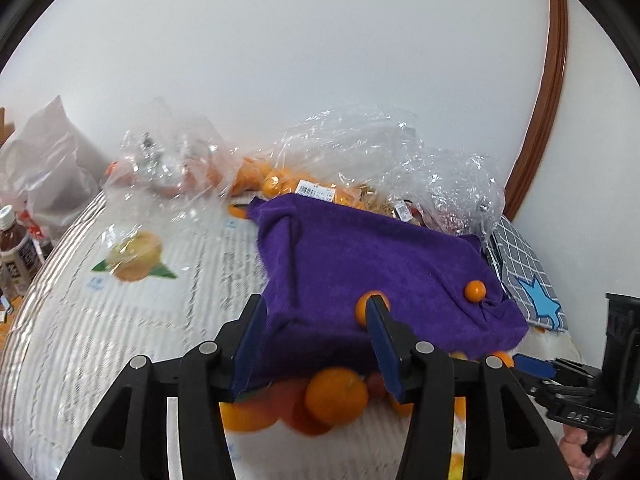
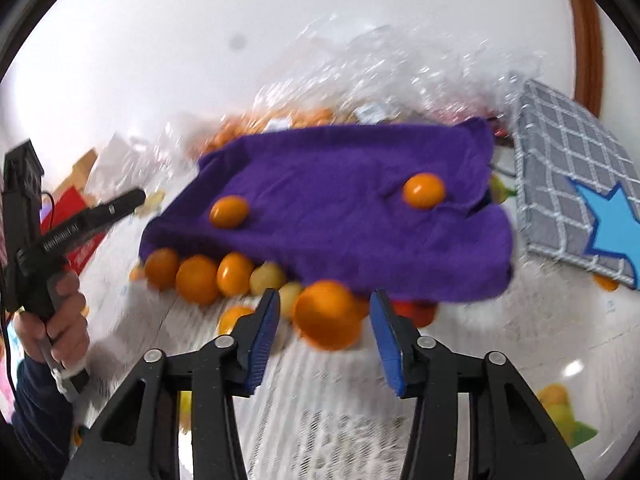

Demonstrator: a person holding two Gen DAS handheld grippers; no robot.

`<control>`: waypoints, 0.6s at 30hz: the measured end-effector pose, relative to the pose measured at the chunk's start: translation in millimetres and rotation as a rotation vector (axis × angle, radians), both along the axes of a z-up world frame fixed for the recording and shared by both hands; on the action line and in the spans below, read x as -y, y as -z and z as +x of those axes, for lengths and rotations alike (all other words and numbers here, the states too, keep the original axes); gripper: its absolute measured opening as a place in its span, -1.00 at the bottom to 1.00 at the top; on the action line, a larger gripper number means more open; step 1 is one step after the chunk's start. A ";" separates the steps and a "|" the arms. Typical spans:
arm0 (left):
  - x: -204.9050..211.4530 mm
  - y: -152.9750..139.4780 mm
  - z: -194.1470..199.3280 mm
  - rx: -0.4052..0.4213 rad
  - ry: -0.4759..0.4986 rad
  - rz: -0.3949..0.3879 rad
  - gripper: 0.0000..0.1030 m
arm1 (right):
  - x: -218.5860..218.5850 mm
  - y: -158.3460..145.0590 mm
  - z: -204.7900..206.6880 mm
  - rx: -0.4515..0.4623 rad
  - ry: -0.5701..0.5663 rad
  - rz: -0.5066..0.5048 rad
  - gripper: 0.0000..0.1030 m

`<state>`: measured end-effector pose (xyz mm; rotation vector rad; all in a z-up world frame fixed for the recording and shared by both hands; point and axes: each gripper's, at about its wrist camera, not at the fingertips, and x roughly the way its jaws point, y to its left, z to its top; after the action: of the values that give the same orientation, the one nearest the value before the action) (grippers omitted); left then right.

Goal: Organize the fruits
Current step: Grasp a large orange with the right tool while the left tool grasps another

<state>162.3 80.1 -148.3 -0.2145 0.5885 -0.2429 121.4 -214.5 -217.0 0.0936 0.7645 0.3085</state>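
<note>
My left tool [image 1: 318, 320] hovers with its blue pads parted over the near edge of a purple towel [image 1: 360, 264] spread across the table [image 1: 120, 320], gripping nothing. My right tool [image 2: 324, 316] is likewise released, its fingers either side of a large orange [image 2: 328, 314] without pressing it, though blur makes contact hard to judge. Two small oranges sit on top of the towel, one toward its left [image 2: 229, 211] and one toward its right [image 2: 423, 190]. More oranges [image 2: 196, 276] and paler yellow fruit [image 2: 267, 276] line up along the towel's near edge, partly tucked beneath it. Crinkled clear plastic bags [image 1: 360, 148] holding further oranges lie behind the towel against the white wall. A grey checked cloth [image 2: 568, 168] with a blue star lies to the towel's right.
</note>
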 end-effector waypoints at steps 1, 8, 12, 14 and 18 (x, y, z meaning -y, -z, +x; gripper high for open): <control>-1.9 1.6 -2.4 -0.004 -0.002 -0.001 -0.04 | -4.2 3.6 -0.3 -0.009 -0.003 -0.018 -0.12; -0.9 12.2 -9.2 -0.051 0.039 -0.010 -0.04 | -8.4 10.0 6.0 0.001 0.023 -0.097 -0.14; 6.0 16.7 -11.7 -0.078 0.081 -0.011 -0.04 | -3.3 22.1 15.1 -0.061 0.003 -0.067 -0.14; 10.1 18.7 -11.6 -0.087 0.096 -0.004 -0.04 | -2.4 24.4 18.0 -0.076 0.008 -0.060 -0.14; 19.7 25.1 -9.8 -0.122 0.153 -0.002 -0.04 | -2.0 23.0 21.9 -0.059 0.009 -0.056 -0.20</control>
<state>152.5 60.4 -173.3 -0.1870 0.7272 -0.3798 143.3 -212.5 -240.0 0.0539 0.8302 0.2763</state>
